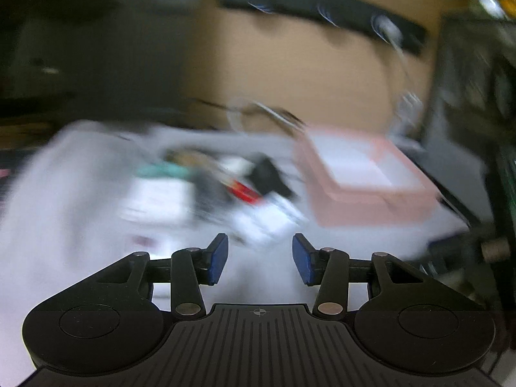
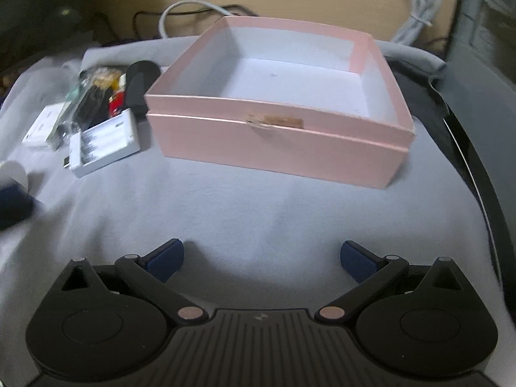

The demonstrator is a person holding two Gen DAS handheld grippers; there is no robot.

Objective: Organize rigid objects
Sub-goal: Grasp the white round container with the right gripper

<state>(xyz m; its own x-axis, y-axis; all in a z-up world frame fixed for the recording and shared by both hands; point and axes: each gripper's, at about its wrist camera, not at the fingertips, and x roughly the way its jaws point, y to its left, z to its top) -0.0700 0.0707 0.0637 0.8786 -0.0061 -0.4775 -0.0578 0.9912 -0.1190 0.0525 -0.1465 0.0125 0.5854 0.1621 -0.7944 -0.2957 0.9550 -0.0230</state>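
Note:
An open pink box [image 2: 277, 135] with a white, empty inside stands on a grey cloth [image 2: 245, 203]; it shows blurred in the left wrist view [image 1: 364, 193]. Left of it lies a pile of small things: a white flat box [image 2: 106, 143], a red item [image 2: 116, 103], a black rounded piece [image 2: 142, 80], a clear bag with dark contents [image 2: 87, 100] and a small white box [image 2: 43, 125]. The pile [image 1: 225, 190] is smeared ahead of my left gripper [image 1: 260, 258], which is open and holds nothing. My right gripper [image 2: 262, 259] stands wide open over bare cloth, short of the box.
A white cable [image 2: 416, 16] and dark wires lie behind the box against a wooden wall. A dark, black-edged object [image 2: 477, 135] borders the cloth on the right. A blurred dark blue and white shape [image 2: 13, 193] sits at the left edge.

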